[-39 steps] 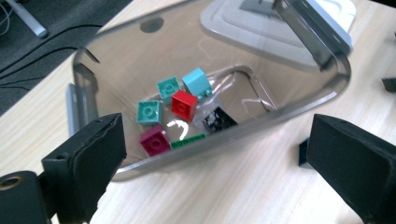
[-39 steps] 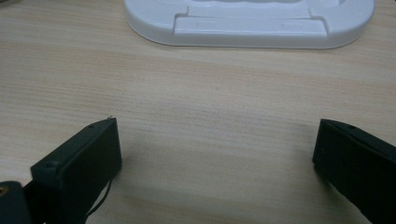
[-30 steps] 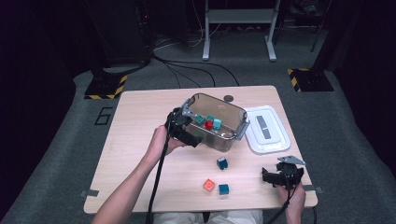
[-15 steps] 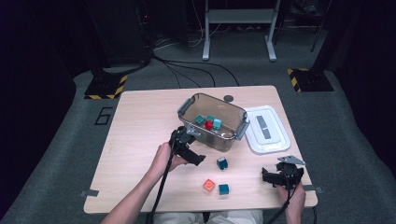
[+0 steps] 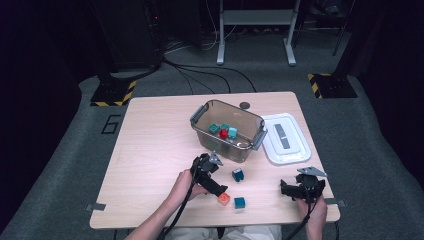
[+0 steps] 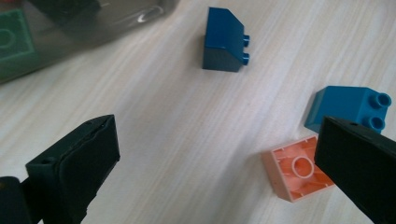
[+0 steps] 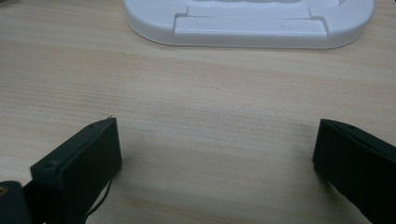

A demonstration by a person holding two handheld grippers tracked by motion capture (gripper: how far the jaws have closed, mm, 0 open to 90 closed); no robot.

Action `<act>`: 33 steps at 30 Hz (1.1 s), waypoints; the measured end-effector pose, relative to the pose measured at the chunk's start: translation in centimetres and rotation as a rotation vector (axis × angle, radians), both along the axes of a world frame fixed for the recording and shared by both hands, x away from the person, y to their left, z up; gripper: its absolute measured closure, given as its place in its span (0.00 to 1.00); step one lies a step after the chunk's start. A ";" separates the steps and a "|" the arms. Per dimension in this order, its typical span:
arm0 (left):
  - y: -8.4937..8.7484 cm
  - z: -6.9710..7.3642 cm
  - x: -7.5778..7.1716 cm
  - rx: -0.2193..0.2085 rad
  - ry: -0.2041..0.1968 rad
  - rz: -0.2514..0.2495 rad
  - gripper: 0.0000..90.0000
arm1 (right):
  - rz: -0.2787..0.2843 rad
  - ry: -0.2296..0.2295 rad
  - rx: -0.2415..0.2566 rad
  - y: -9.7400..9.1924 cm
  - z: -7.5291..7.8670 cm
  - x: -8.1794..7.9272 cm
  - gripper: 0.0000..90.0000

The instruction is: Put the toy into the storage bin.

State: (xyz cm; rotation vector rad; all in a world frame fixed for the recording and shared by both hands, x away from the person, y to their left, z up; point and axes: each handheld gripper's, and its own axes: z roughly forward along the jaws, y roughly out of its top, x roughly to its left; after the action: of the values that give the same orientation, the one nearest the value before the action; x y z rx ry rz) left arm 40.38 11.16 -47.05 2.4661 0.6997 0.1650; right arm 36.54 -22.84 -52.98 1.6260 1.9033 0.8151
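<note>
Three loose bricks lay on the table [image 5: 150,150] in the lower middle of the high view, just below the clear bin [image 5: 227,130]: an orange brick [image 5: 224,198], a teal brick [image 5: 240,202] beside it, and a dark blue brick [image 5: 237,174] nearer the bin. The left gripper [image 5: 216,186] hovered low over them with its jaws spread wide. In its own view the orange brick [image 6: 299,172] lay hollow side up, right against the right-hand jaw, which I judged made it the one to be picked for the bin. Other bricks already sat inside the bin. At lower right, the right gripper [image 5: 300,190] rested idle on bare wood, jaws apart and holding nothing, below the white lid [image 5: 285,137], set aside to leave the bin uncovered.
</note>
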 end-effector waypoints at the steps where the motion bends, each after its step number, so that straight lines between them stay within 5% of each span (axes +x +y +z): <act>1: -0.2 -0.2 -0.2 0.005 0.000 -0.005 0.00 | 0.000 0.000 0.000 0.0 0.0 0.0 0.01; 21: -1.2 -2.0 -1.8 0.034 0.005 -0.028 0.00 | 0.000 0.000 0.000 0.0 0.0 0.0 0.00; 33: -0.5 -2.7 -1.1 0.051 -0.002 -0.013 0.17 | 0.000 0.001 0.000 0.0 0.0 0.0 0.00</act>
State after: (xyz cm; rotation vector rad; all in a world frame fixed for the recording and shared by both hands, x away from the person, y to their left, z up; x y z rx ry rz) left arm 39.26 10.61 -49.75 2.5185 0.6866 0.1825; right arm 36.54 -22.84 -52.98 1.6268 1.9033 0.8146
